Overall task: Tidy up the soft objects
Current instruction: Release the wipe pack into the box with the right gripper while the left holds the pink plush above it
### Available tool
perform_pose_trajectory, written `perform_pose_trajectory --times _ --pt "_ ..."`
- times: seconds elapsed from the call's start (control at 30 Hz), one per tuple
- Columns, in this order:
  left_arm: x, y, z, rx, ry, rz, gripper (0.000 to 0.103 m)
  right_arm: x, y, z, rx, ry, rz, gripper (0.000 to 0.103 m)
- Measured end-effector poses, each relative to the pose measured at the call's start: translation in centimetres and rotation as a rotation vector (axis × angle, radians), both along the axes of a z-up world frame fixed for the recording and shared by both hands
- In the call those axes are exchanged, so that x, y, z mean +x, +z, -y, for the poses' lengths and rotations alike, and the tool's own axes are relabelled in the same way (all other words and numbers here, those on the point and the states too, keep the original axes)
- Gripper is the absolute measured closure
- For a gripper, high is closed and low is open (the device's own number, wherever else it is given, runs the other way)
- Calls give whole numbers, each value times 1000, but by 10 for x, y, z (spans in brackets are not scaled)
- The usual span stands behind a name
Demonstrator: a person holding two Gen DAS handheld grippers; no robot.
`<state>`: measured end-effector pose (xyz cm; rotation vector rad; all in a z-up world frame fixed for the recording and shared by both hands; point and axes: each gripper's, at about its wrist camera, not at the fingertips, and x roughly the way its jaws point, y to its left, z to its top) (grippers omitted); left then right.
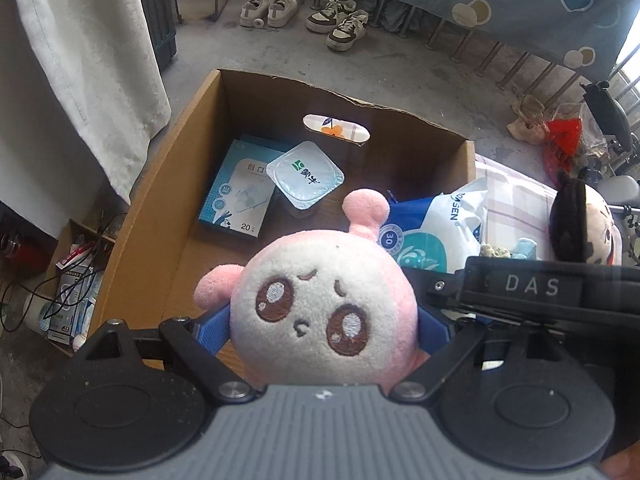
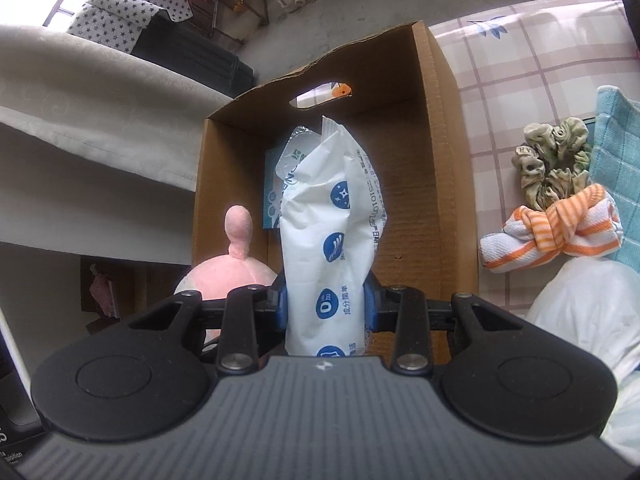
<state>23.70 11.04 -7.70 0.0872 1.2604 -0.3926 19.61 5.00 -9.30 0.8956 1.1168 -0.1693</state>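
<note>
My left gripper (image 1: pixel 324 332) is shut on a pink and white plush toy (image 1: pixel 320 312) with big brown eyes, its blue pads pressing both sides. It hangs over the near edge of an open cardboard box (image 1: pixel 168 184). My right gripper (image 2: pixel 326 304) is shut on a white soft pack of wipes (image 2: pixel 328 240) with blue round marks, held upright above the same cardboard box (image 2: pixel 436 184). The plush toy (image 2: pixel 236 264) shows at the left in the right wrist view. The right gripper's black body (image 1: pixel 552 292) reaches into the left wrist view from the right.
Inside the box lie a blue and white carton (image 1: pixel 240 196) and a sealed yoghurt cup (image 1: pixel 305 178). On the checked cloth (image 2: pixel 520 60) right of the box lie a green scrunchie (image 2: pixel 552 160), an orange-striped rolled towel (image 2: pixel 560 232), a teal cloth (image 2: pixel 616 168) and a white bag (image 2: pixel 588 320). Shoes (image 1: pixel 304 12) stand on the floor.
</note>
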Motion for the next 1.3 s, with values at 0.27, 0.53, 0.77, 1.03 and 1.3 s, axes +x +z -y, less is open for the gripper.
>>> perform_pose_trajectory --times 0.27,0.53,0.77,1.03,1.3 --pt "45 -45 -1 -49 27 -48 11 53 -41 8 -134 -4 -73 71" --pt "62 -75 -16 -44 58 -88 11 95 -58 8 -267 44 -66 71" --pt "58 -87 -28 -31 74 -115 11 115 -68 3 -333 106 -105 62" --pt "58 -92 -29 -28 78 -126 11 108 -34 -11 -605 155 -89 65" --pt "61 -96 -23 -19 52 -125 10 73 -4 10 -503 79 -11 69"
